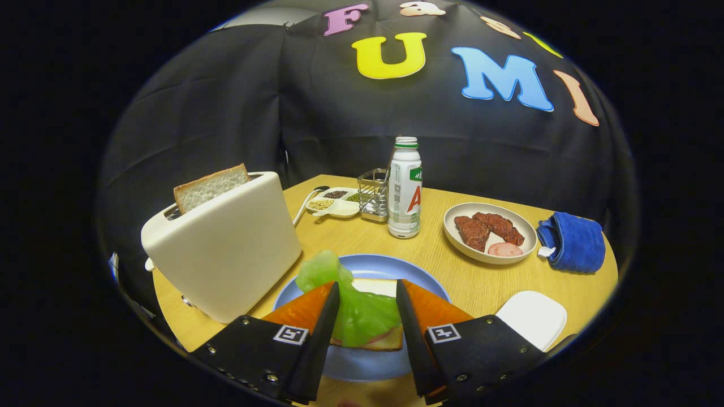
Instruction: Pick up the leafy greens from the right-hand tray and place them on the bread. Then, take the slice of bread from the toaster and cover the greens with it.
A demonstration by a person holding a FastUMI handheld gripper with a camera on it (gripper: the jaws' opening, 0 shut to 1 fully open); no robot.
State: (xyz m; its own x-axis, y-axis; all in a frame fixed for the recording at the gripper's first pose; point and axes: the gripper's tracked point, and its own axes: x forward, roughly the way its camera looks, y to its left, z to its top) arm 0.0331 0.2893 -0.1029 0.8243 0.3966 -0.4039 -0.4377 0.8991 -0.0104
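Lying between the two fingers of the gripper (367,294), the leafy greens (353,302) rest on a slice of bread (380,339) that sits on a blue plate (421,280). The fingers stand fairly wide apart, one on each side of the greens; the left finger lies right against the leaf's edge, while a gap shows between the leaf and the right finger, so the greens are not pinched from both sides. One lobe of the leaf sticks out past the left fingertip toward the toaster (226,246). That toaster stands just left of the plate, with a second bread slice (209,186) poking up from its slot. Beyond the plate, a white bottle (405,189) stands upright beside a small wire rack (373,195) and a divided dish of seeds (335,202). To the right, a round dish of meat slices (490,233) sits near a folded blue cloth (572,242), and a white tray (533,317) lies just beside the right finger on the wooden table (452,265).
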